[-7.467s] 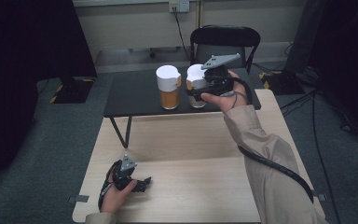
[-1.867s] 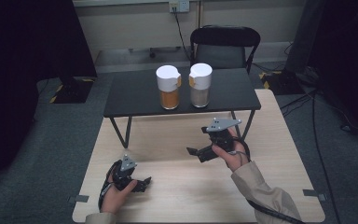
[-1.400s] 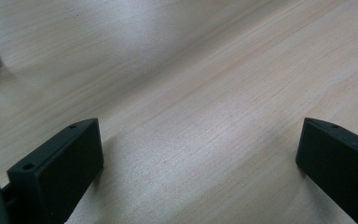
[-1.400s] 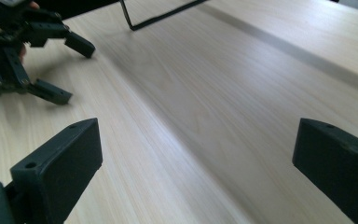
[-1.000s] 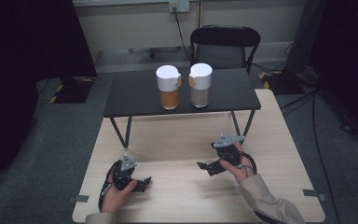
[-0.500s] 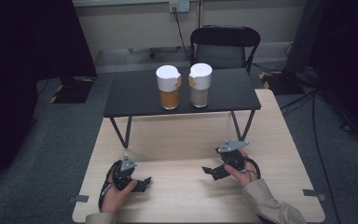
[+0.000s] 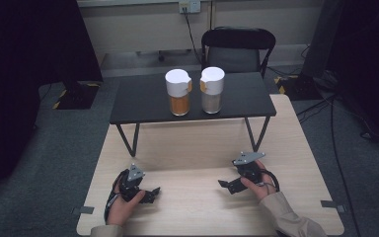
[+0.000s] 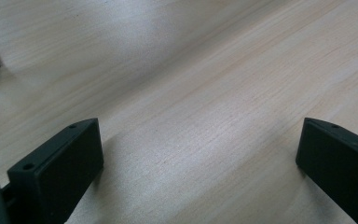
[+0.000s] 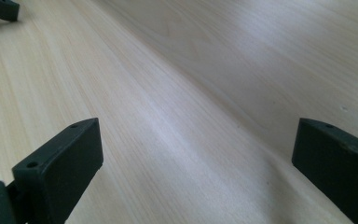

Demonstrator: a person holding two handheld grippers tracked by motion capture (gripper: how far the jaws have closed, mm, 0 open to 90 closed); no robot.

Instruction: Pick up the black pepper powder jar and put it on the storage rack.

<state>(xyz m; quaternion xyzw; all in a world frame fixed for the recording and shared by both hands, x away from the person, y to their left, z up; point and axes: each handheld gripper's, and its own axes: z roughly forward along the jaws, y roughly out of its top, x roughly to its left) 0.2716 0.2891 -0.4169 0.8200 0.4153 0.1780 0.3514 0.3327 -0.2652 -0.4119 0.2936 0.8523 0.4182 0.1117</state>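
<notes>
- Since the earlier frames, the right gripper [image 7: 228, 184] has come back from the grey jar [image 7: 211, 90] on the black shelf [image 7: 148, 101] and now lies low over the wooden table [image 7: 192, 148], near the person's edge.
- Left gripper [image 7: 150, 191] has stayed put at the near left, on the table.
- Both pairs of jaws stand wide apart with nothing between them; each gripper view looks along bare wood grain.
- Judging by this, the step in hand is a return to rest: both tools parked, hands settling.
- To do it well, I would lower the right gripper flat and gently, keep it well apart from the left one, and leave its cable slack so nothing drags toward the shelf.
- Keep the jaws spread, so the next reach needs no extra move.
- Grey jar: upright on the shelf, well away from both grippers, just beside the orange jar [image 7: 179, 92]; whether the two touch is hard to tell.
- It has a white cap, a tan tab at its left side, and a clear body filled with pale grey-brown stuff.
- Orange jar matches it in shape and cap, with its tab at the right.
</notes>
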